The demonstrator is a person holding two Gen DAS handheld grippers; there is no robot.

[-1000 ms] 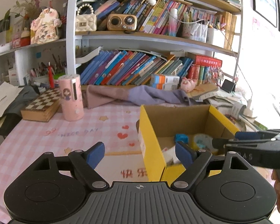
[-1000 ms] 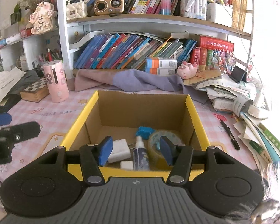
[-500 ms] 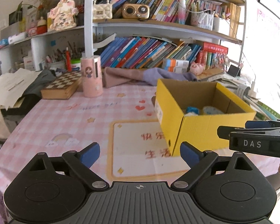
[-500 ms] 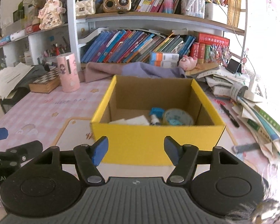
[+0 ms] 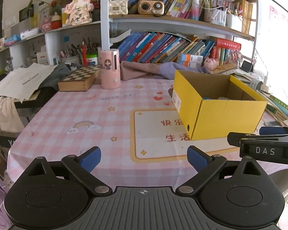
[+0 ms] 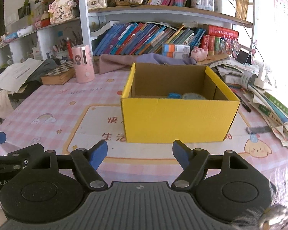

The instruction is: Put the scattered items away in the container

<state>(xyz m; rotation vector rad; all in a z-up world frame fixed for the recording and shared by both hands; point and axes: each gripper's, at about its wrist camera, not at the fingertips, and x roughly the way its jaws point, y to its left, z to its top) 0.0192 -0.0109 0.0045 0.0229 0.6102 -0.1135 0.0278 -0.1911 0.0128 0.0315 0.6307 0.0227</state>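
A yellow cardboard box (image 6: 179, 117) stands on the pink checked tablecloth (image 6: 53, 105); it also shows in the left wrist view (image 5: 226, 118). Inside it I see a blue item (image 6: 173, 95) and a roll of tape (image 6: 193, 96); the rest of its contents is hidden by the front wall. My right gripper (image 6: 139, 153) is open and empty, held back from the box's front wall. My left gripper (image 5: 144, 158) is open and empty, near the table's front edge, left of the box.
A pink cylinder (image 6: 83, 64) and a chessboard box (image 6: 58, 73) stand at the back left. Folded cloth (image 6: 136, 60) lies behind the box. Stacked books and papers (image 6: 268, 103) and a black pen (image 6: 243, 103) lie at the right. Bookshelves (image 6: 153, 36) rise behind.
Both grippers have pulled back and away from the box, which now looks smaller and farther. Both stay open and empty.
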